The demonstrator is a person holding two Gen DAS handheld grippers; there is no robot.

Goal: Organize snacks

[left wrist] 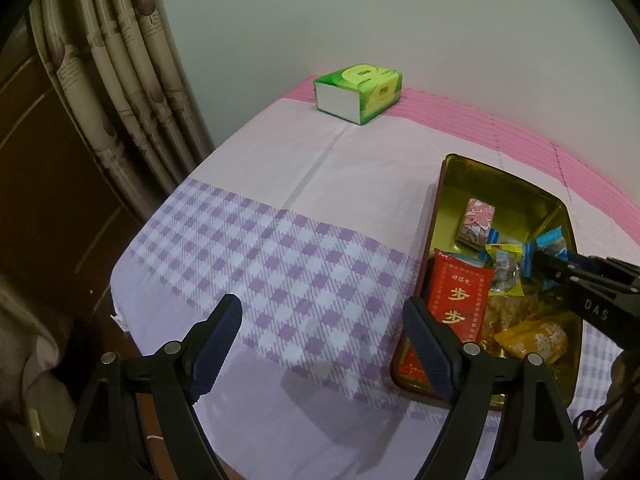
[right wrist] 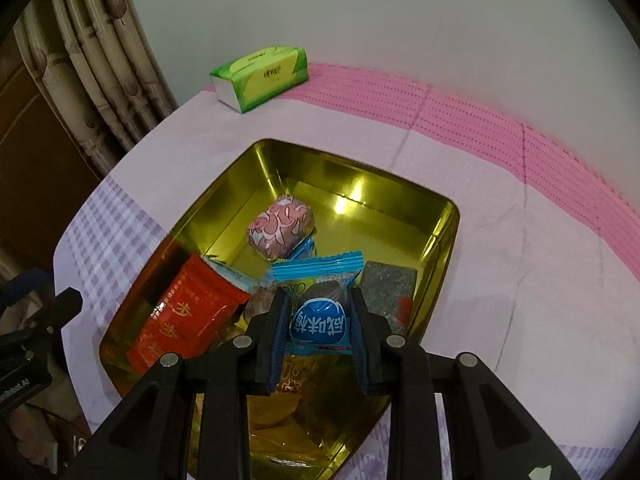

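A gold tin (right wrist: 360,168) lies on the cloth-covered table and holds several wrapped snacks. Among them are a red packet (right wrist: 188,320), a pink patterned one (right wrist: 280,228) and a grey one (right wrist: 388,288). My right gripper (right wrist: 319,296) hangs over the tin's near half, shut on a blue candy packet (right wrist: 320,320) with a round blue label. In the left wrist view the tin (left wrist: 500,172) is at the right, and the right gripper (left wrist: 548,260) reaches in with the blue candy packet (left wrist: 554,240). My left gripper (left wrist: 322,304) stands open over the checked cloth, left of the tin, with nothing between its fingers.
A green tissue box (left wrist: 358,92) sits at the table's far edge by the wall. A pleated curtain (left wrist: 120,80) hangs beyond the table's left edge, with dark wood furniture (left wrist: 48,200) beside it. Lilac checked cloth (left wrist: 260,248) covers the table left of the tin.
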